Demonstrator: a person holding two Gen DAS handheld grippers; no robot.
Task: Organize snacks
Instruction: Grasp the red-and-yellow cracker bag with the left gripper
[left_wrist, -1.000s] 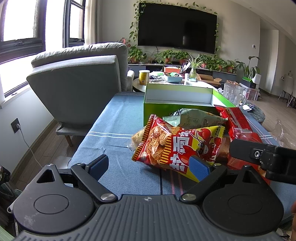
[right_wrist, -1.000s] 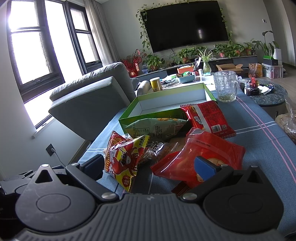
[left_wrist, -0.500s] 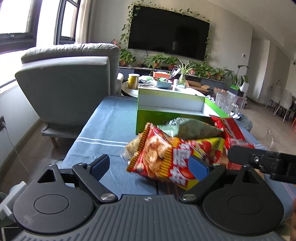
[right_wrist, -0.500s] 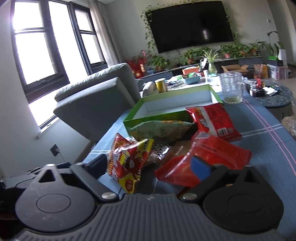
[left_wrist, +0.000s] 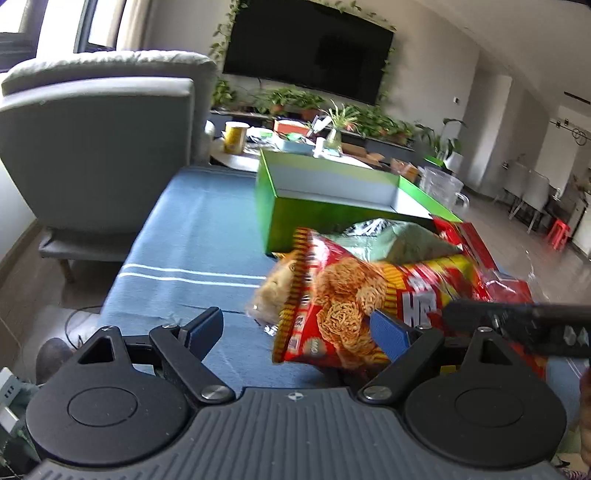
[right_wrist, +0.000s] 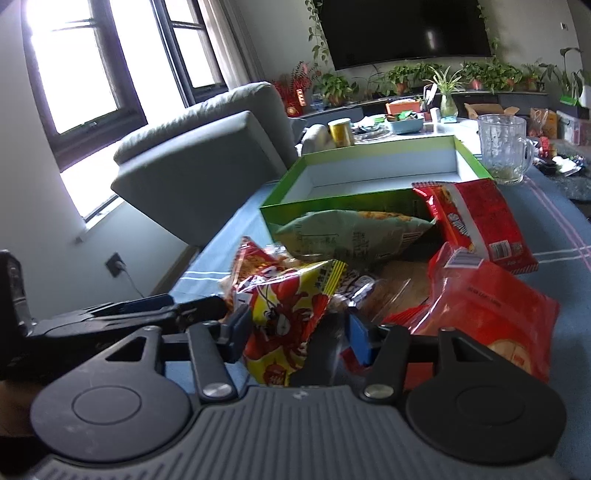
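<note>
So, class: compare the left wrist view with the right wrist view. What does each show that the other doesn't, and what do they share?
Left wrist only: white dining chairs and a red stool far off at the right edge.

Right wrist only: a wall socket below the window, and a red decoration behind the armchair.

Both: the open green box, the red-and-yellow noodle snack bag, the pale green bag leaning on the box, the glass mug, the grey armchair and the wall television.
</note>
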